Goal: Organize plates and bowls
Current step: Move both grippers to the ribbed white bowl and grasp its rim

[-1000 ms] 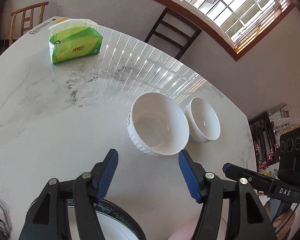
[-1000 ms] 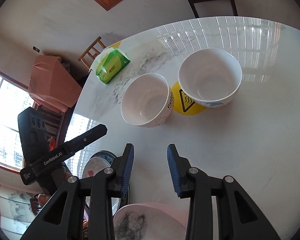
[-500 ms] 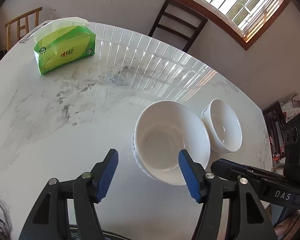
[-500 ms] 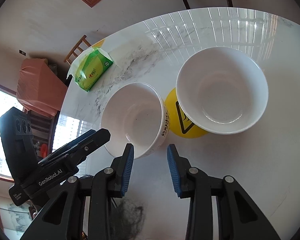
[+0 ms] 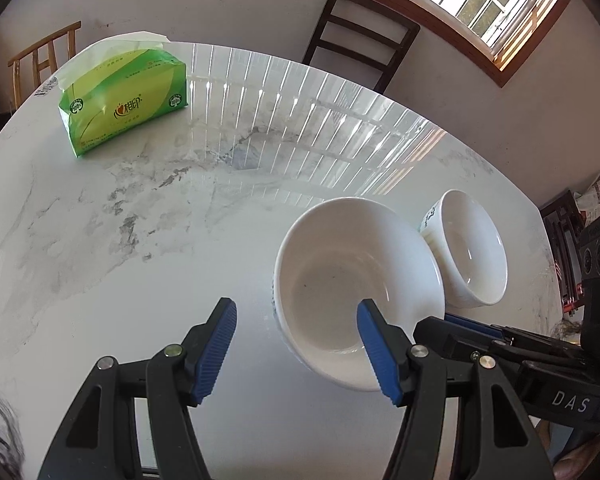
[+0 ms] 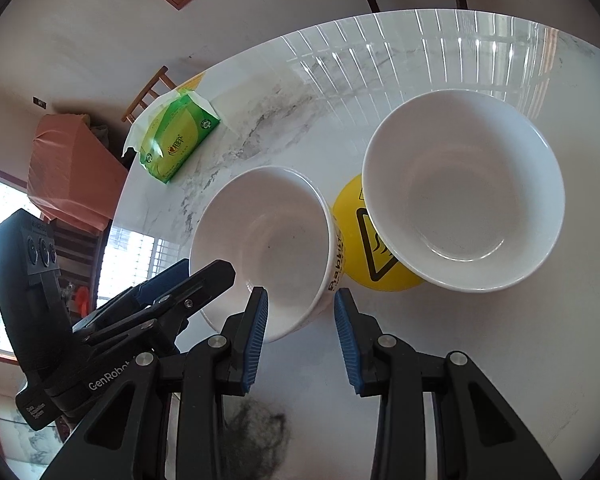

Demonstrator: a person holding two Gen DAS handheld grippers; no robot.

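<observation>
Both tongs poised at the near rims of two white bowls

The left tongs (image 5: 296,346) stand wide open and empty, one pad hanging over the ribbed bowl (image 5: 356,280), the other outside its rim. The right tongs (image 6: 300,334) are partly open and empty, straddling the near rim of the printed bowl (image 6: 260,244), which sits on the counter (image 5: 140,240) beside the ribbed one and a yellow sticker (image 6: 360,240). I judge it best to seat each rim fully between the pads, squeeze squarely, then lift straight so the bowls don't knock.

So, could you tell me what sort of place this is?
Most likely a home dining room: a marble-look table bearing white bowls and a tissue pack, with wooden chairs around it.
</observation>
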